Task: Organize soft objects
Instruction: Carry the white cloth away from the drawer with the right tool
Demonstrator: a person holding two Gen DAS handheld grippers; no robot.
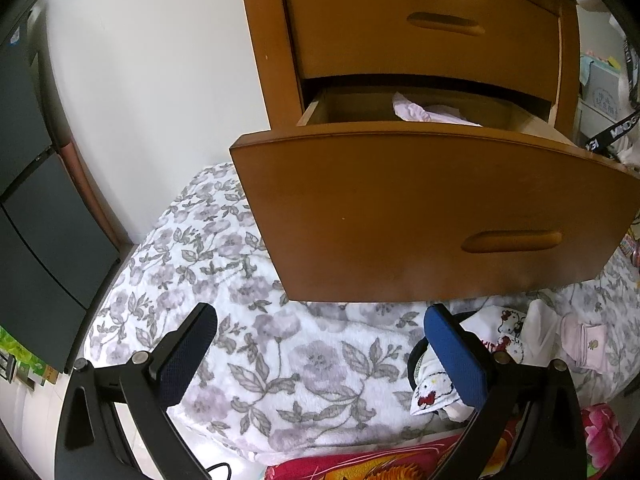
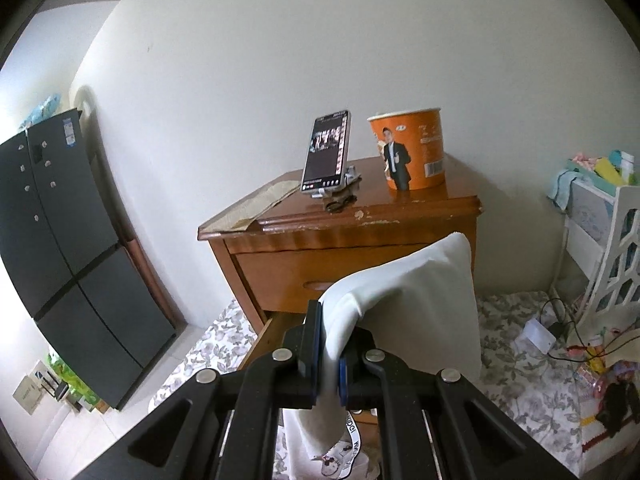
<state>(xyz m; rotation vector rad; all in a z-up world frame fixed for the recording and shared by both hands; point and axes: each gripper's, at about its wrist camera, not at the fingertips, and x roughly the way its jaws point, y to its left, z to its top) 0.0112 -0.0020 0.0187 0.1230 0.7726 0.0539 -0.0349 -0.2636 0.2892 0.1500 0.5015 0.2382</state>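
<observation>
In the left wrist view the lower drawer (image 1: pixel 420 216) of a wooden nightstand stands pulled out, with a pale pink cloth (image 1: pixel 428 114) lying inside. My left gripper (image 1: pixel 320 340) hangs open over the floral bedspread (image 1: pixel 248 280) in front of the drawer, with nothing between its fingers. To its right lie small cartoon-cat print cloths (image 1: pixel 508 332) and a folded pink piece (image 1: pixel 584 340). In the right wrist view my right gripper (image 2: pixel 330 360) is shut on a white cloth (image 2: pixel 408 300), which drapes up and over the fingers in front of the nightstand (image 2: pixel 340 256).
A phone on a stand (image 2: pixel 326 152) and an orange paper tub (image 2: pixel 412 148) sit on the nightstand top. A dark fridge (image 2: pixel 60 240) stands at the left wall. A white shelf unit (image 2: pixel 612 248), cables and small items lie at the right.
</observation>
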